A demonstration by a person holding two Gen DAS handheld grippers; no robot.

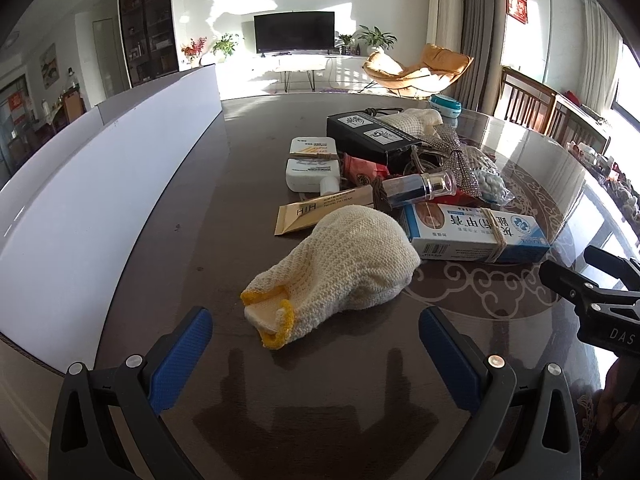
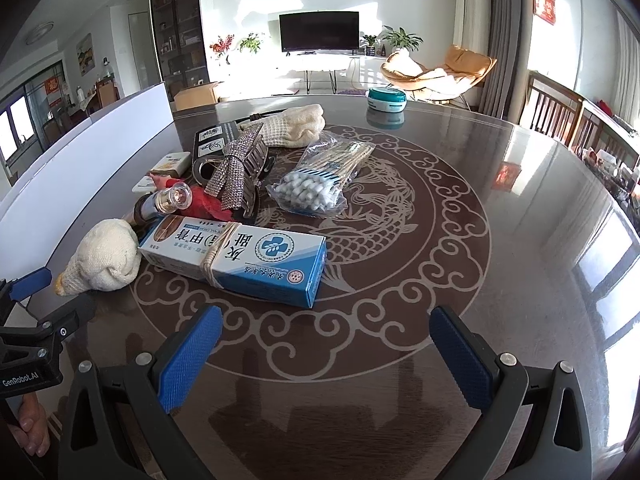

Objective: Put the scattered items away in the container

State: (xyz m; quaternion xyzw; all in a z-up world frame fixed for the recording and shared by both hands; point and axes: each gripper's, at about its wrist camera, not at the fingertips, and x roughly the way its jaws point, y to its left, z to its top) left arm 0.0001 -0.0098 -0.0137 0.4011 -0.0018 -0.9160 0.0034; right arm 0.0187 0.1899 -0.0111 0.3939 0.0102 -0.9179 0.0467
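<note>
Sunlit living room behind, the glossy table (image 1: 192, 216) carries a white container wall (image 1: 100, 184) at left and, lower centre, a knitted glove (image 1: 344, 268); the left hand-held gripper (image 1: 316, 356), gaping empty, should straddle its yellow cuff squarely.

Bare strip of dark glass-topped table (image 1: 256, 168) runs between the tall white container wall (image 1: 120, 184) and the clutter. Cream knitted glove (image 1: 344, 268) lies foremost; blue-and-white carton (image 2: 236, 256) beside it. Right half of table open.
</note>
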